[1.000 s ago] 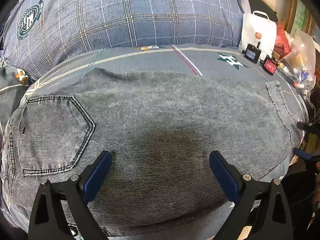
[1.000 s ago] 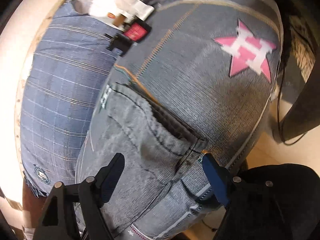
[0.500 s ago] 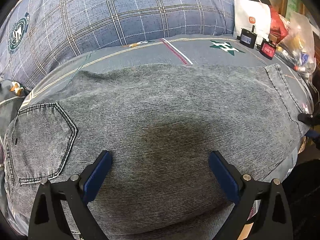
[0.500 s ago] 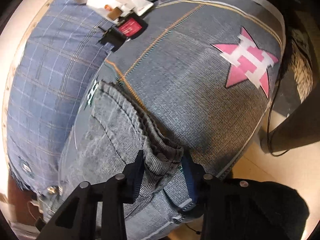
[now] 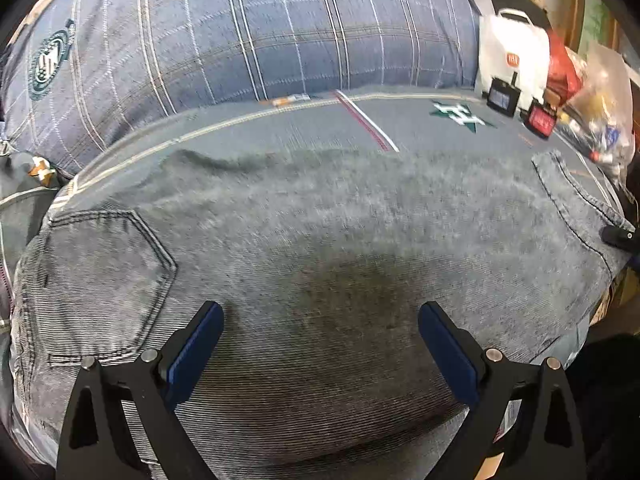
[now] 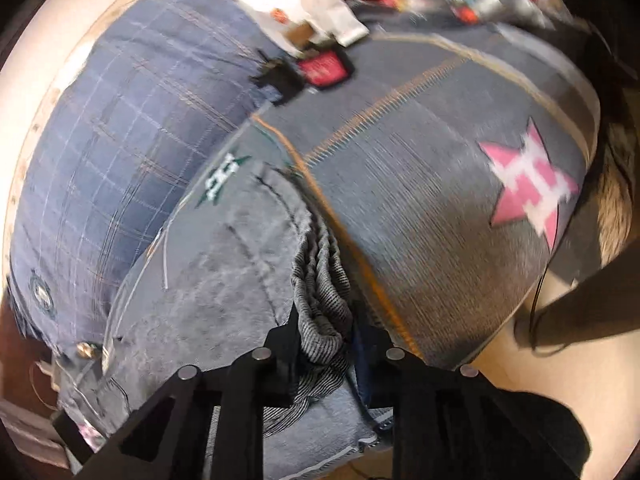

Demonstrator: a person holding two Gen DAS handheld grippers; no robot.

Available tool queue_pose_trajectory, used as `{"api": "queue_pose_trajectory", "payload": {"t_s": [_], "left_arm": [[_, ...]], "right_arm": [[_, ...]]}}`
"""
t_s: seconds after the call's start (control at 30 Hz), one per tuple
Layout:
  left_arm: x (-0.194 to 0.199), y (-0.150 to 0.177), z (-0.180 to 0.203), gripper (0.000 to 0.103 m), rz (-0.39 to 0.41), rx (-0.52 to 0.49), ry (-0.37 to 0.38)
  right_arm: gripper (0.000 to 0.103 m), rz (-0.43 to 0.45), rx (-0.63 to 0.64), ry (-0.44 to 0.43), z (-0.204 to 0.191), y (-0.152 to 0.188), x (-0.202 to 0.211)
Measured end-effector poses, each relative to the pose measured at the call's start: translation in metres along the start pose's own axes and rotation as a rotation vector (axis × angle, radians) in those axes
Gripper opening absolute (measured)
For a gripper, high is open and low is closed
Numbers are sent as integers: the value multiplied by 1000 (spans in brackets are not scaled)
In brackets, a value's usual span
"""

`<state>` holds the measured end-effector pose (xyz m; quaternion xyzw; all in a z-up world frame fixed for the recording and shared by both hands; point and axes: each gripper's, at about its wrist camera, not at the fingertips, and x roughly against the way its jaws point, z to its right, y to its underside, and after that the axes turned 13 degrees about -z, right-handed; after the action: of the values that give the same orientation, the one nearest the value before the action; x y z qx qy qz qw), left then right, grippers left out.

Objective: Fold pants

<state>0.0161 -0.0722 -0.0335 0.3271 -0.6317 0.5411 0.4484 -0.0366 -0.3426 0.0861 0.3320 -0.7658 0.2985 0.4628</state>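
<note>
Pants [image 5: 320,248] of grey denim fill my left view, spread flat across a grey bedsheet [image 5: 400,120]. My left gripper [image 5: 320,336] hovers over them with its blue-padded fingers [image 5: 192,348] spread wide, nothing between them. My right gripper [image 6: 324,332] is pinching a bunched edge of the pants [image 6: 224,280], its jaws pressed onto the gathered folds. Beyond lies a pink star patch [image 6: 532,192] on the sheet, a plaid pillow [image 5: 260,32] behind, and a white bag [image 5: 516,56] with clutter at the far side.
</note>
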Motion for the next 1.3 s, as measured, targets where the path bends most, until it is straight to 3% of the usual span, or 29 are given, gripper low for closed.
{"api": "queue_pose_trajectory", "payload": {"t_s": [0.07,0.13,0.33,0.43,0.53,0.67,0.7,0.73,0.87,1.03,1.1,1.17,1.2,1.23,1.3], "left_arm": [[-17,2,8,99,-65,-57,-51],[-17,6,10,102,-31,-80,-68],[-7,4,-8,100,-81,-29,-2],[14,14,-40,100,-40,57,14],[43,34,-98,100,25,221,-4],[64,65,-166,100,56,446,-31],[66,69,-176,100,53,477,-29],[68,71,-181,100,49,490,-29],[75,61,-170,100,61,452,-17],[84,39,-107,100,106,274,37],[74,30,-81,100,90,202,7],[39,22,-59,100,-26,107,-62],[18,23,-51,100,-103,61,-98],[6,26,-48,102,-133,46,-120],[9,31,-51,101,-84,70,-111]], "right_arm": [[23,16,40,26,-12,1,6],[23,31,77,35,-25,4,11],[23,116,304,2,-111,26,39],[23,137,490,-35,-174,61,45],[23,100,652,-85,-222,106,25],[37,-84,746,-158,-242,143,-53],[56,-147,754,-171,-240,147,-76],[63,-236,738,-174,-235,150,-101],[69,-231,676,-295,-214,139,-90],[79,-117,508,-364,-167,103,-55],[79,-167,431,-349,-147,91,-69],[79,-308,358,-335,-130,82,-97],[79,-305,344,-372,-125,77,-96],[79,-315,333,-385,-125,70,-93],[79,-297,338,-419,-134,55,-81]]}}
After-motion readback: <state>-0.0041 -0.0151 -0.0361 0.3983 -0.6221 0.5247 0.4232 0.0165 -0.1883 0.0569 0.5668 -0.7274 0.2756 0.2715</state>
